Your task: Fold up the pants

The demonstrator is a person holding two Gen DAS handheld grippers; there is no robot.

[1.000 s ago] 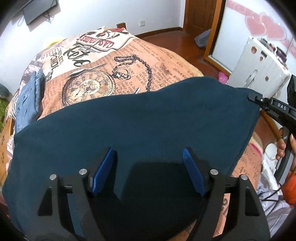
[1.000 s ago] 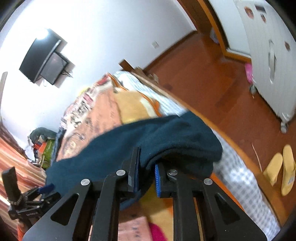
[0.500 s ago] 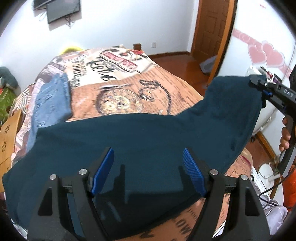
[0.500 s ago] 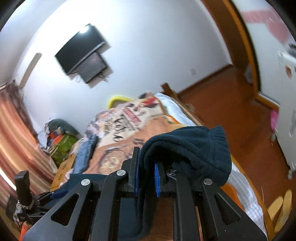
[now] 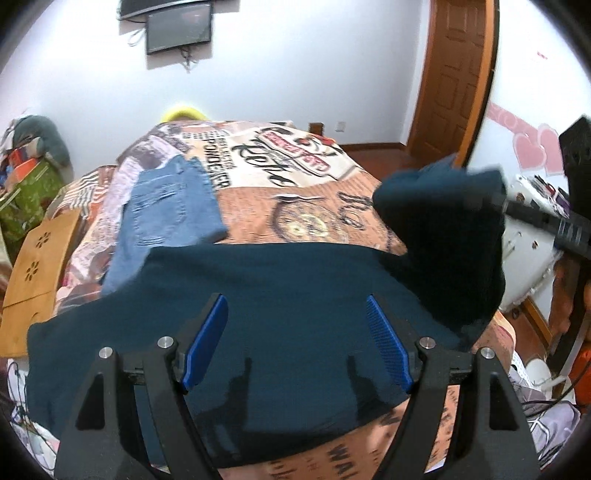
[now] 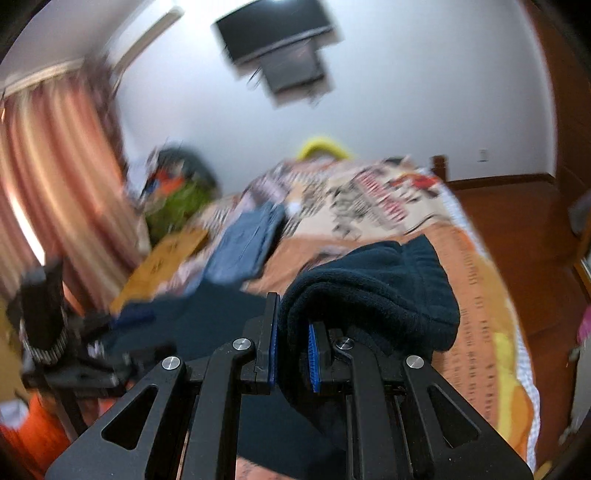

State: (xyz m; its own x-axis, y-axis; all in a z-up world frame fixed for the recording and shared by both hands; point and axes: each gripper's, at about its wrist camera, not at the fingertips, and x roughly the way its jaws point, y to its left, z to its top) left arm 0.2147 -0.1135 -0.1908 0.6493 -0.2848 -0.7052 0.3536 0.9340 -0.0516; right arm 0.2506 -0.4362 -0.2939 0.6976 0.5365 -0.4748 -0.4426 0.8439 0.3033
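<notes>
Dark teal pants (image 5: pixel 258 273) lie spread across the near part of the bed. My left gripper (image 5: pixel 294 300) hovers over their middle, open, its blue pads (image 5: pixel 207 339) wide apart with only the flat cloth below them. My right gripper (image 6: pixel 291 314) is shut on one end of the pants (image 6: pixel 369 291), a thick bunch draping over its right finger. In the left wrist view that end hangs lifted at the right, with the right gripper (image 5: pixel 495 199) at its top corner. The left gripper (image 6: pixel 122 321) shows blurred at the left of the right wrist view.
Folded blue jeans (image 5: pixel 170 206) lie on the far left of the printed bedspread (image 5: pixel 295 192). A wooden board (image 5: pixel 40 258) stands off the bed's left side. A white suitcase (image 5: pixel 524 258) and a wooden door (image 5: pixel 454 74) are at the right. A screen (image 5: pixel 177 26) hangs on the wall.
My right gripper has carried the pants' end upward and inward over the bed, rolling as it went. My left gripper has risen and pulled back, staying open above the cloth.
</notes>
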